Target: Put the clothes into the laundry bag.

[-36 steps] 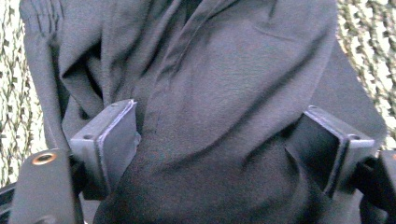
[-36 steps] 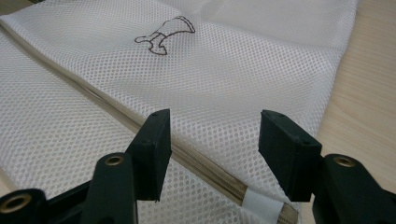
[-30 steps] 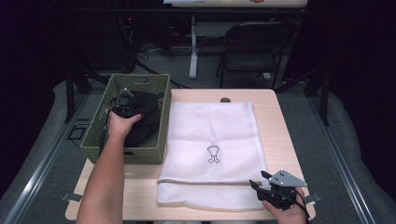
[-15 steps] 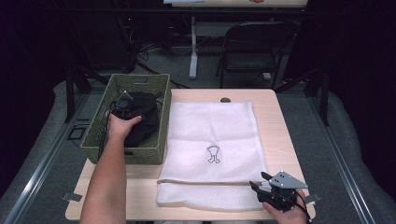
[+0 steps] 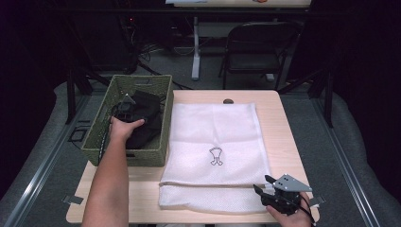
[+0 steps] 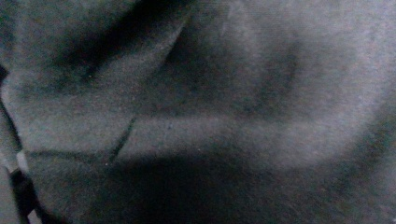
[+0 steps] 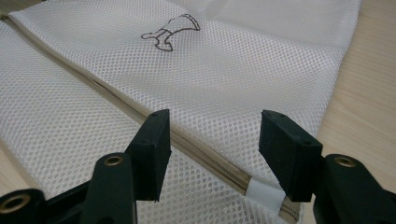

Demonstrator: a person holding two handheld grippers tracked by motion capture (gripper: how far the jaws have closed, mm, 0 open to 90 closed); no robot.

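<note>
L gripper (image 5: 126, 108) in basket (image 5: 142, 82), R view – mesh bag (image 7: 261, 60) zipper (image 7: 187, 147)

— Where are you working?

— I'm sitting in a dim lab or studio: cables (image 5: 151, 52) are trailing over grey carpet (image 5: 42, 161), a folding chair (image 5: 257, 52) is standing beyond the far edge of my small wooden table (image 5: 283, 137).

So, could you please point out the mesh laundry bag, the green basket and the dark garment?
mesh laundry bag (image 5: 215, 137), high view, on its upper panel.
green basket (image 5: 142, 81), high view, on its far rim.
dark garment (image 5: 146, 111), high view, on its top fold.
</note>
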